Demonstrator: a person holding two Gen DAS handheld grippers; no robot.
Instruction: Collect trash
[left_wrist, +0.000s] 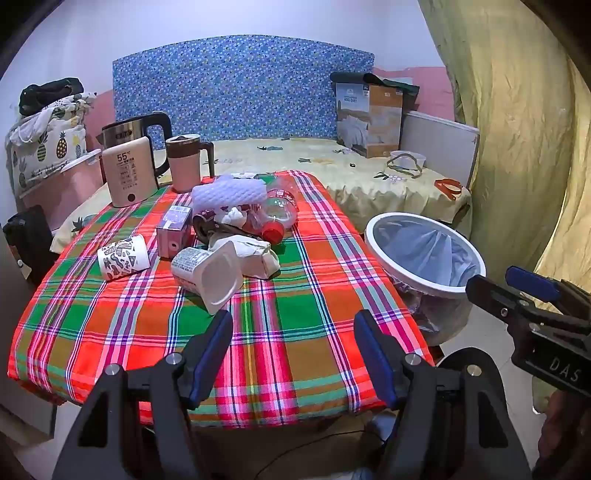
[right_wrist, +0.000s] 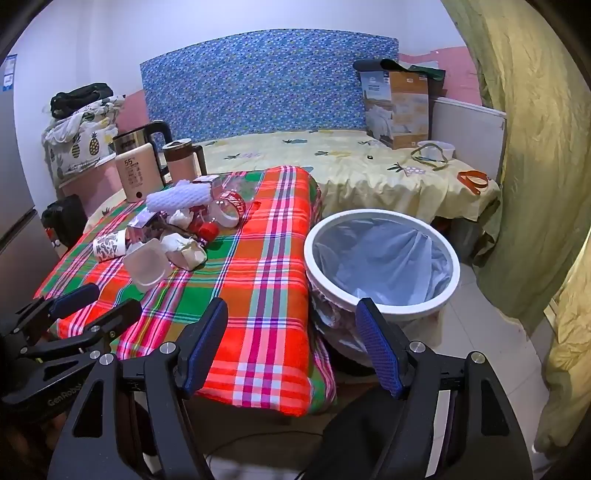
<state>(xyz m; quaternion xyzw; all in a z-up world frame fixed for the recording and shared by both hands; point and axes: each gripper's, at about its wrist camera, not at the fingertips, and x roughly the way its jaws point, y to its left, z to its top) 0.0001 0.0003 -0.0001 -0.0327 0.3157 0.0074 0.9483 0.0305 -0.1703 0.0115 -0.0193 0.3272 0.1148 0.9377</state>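
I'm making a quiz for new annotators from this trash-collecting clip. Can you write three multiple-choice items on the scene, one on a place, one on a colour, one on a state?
1. Where does the waste bin stand?
A. On the floor beside the table
B. On the bed
C. On the table among the trash

2. What colour is the cap of the clear plastic bottle in the trash pile?
A. Blue
B. Red
C. Yellow

3. How are the left gripper and the right gripper?
A. Both open, holding nothing
B. Left shut on a paper cup
C. Right shut on a carton

Answers:
1 A: the bin stands on the tiles against the edge of the plaid tablecloth.
2 B: the cap facing the camera is red.
3 A: in each wrist view the fingers stand wide apart with only cloth behind the gap.
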